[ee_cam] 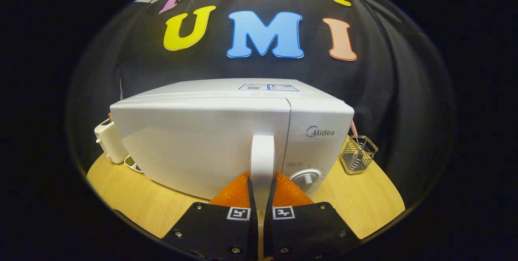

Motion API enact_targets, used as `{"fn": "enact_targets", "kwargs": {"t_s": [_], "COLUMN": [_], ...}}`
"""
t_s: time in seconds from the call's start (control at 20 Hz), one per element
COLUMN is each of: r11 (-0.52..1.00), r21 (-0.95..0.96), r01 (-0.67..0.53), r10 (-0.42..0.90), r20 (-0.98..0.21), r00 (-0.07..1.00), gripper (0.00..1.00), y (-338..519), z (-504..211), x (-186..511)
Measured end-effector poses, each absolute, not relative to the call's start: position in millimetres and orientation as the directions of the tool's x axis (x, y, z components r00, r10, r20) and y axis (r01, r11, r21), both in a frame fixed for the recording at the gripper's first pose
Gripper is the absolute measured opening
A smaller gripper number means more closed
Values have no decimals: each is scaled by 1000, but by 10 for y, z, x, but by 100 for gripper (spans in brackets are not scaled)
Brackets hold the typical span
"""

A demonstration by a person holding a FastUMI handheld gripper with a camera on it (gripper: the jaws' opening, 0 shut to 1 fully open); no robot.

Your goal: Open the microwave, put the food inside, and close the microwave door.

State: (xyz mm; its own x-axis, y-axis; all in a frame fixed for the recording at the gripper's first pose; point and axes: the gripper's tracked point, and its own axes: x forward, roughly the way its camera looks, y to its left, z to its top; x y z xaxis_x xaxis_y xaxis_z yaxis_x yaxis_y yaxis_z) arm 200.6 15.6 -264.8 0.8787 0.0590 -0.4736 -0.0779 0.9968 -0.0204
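My hand-held gripper [262,196] is clamped on the microwave's white door handle [262,160], one orange finger [234,194] pressed to each side of the upright bar. The microwave [226,139] sits on the round wooden table [153,208], its door [202,143] closed or nearly so. I judge the handle stiff, smooth and somewhat slippery, so a firm hold low on the bar suits best, and the door should swing on hinges at its far side while the heavy box stays put. A small dish of food [130,161] rests beside a toaster [109,141]; a wire holder [358,153] stands on the opposite side.
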Motion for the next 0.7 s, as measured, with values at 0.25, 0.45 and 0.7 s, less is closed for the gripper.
{"fn": "enact_targets", "kwargs": {"t_s": [0.25, 0.45, 0.7], "r11": [992, 983, 987], "r21": [-65, -111, -54], "r01": [-107, -149, -148], "r10": [63, 80, 95], "r20": [-478, -473, -543], "r00": [876, 878, 834], "gripper": [5, 5, 5], "y": [180, 223, 334], "z": [-2647, -2615, -2601], "x": [1901, 1565, 1289]}}
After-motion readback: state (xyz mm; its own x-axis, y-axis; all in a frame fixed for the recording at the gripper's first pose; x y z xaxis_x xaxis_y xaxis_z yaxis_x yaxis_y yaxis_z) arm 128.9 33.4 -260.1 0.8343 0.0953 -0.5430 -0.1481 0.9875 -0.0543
